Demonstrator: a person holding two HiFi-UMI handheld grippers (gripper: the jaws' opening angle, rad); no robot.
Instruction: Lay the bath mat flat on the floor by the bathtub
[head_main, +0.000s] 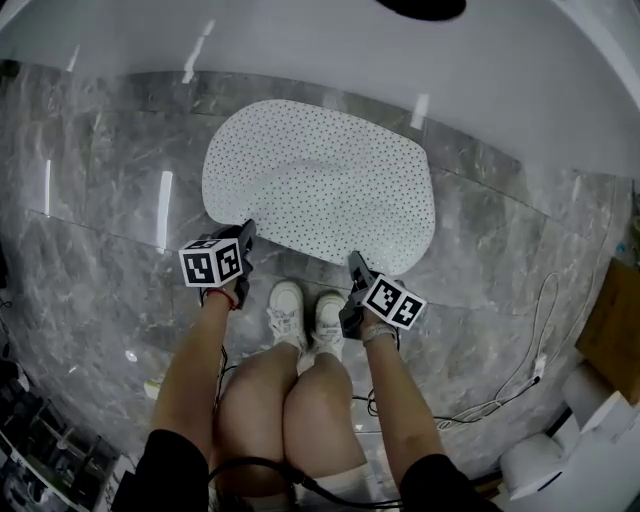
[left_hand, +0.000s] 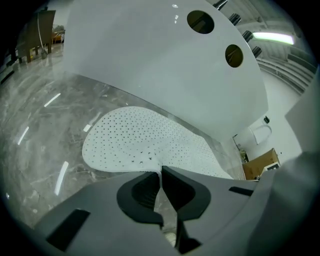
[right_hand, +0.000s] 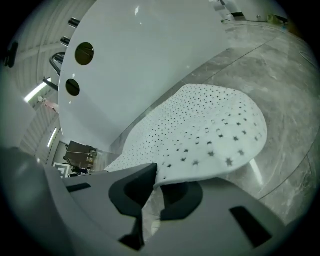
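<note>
1. Beside the tub (head_main: 420, 70), the mat (head_main: 320, 185) is spread over the floor (head_main: 100, 250), with one long edge running close along the tub's base.
2. Most of the mat lies down already. A shallow ripple crosses its middle, and the edge farthest from the tub is raised a little where it is held.
3. The left tool (head_main: 246, 232) is at the left end of that far edge. In the left gripper view the left tool (left_hand: 161, 175) is clenched, its jaws nearly meeting on the thin rim of the mat (left_hand: 145, 140).
4. The right tool (head_main: 353, 262) is at the other end of the same edge. In the right gripper view the right tool (right_hand: 156, 176) grasps the mat (right_hand: 210, 130), whose rim runs in between the jaws and hangs clear of the floor.
5. The task looks nearly done: placement by the tub is right. What seems left is to lower the held edge, let go with both tools, and perhaps press out the ripple.
</note>
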